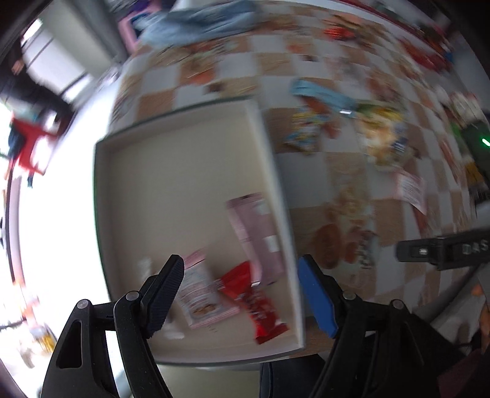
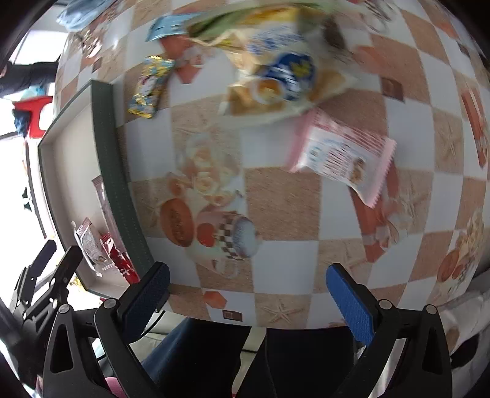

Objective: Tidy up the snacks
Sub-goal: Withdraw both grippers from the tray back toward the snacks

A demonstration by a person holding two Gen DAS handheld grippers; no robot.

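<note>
A shallow white tray lies on the checkered table and holds a red snack bar, a pink-white packet and a long pink packet. My left gripper is open and empty, hovering above the tray's near end. My right gripper is open and empty over the table's near edge. Ahead of it lie a pink-white packet, a large yellow-blue snack bag and a small colourful packet. The tray shows at its left, with my left gripper beside it.
More snacks lie on the table right of the tray: a blue packet, a colourful packet and a yellow bag. A blue cloth lies at the far end. The right gripper's finger shows at the right.
</note>
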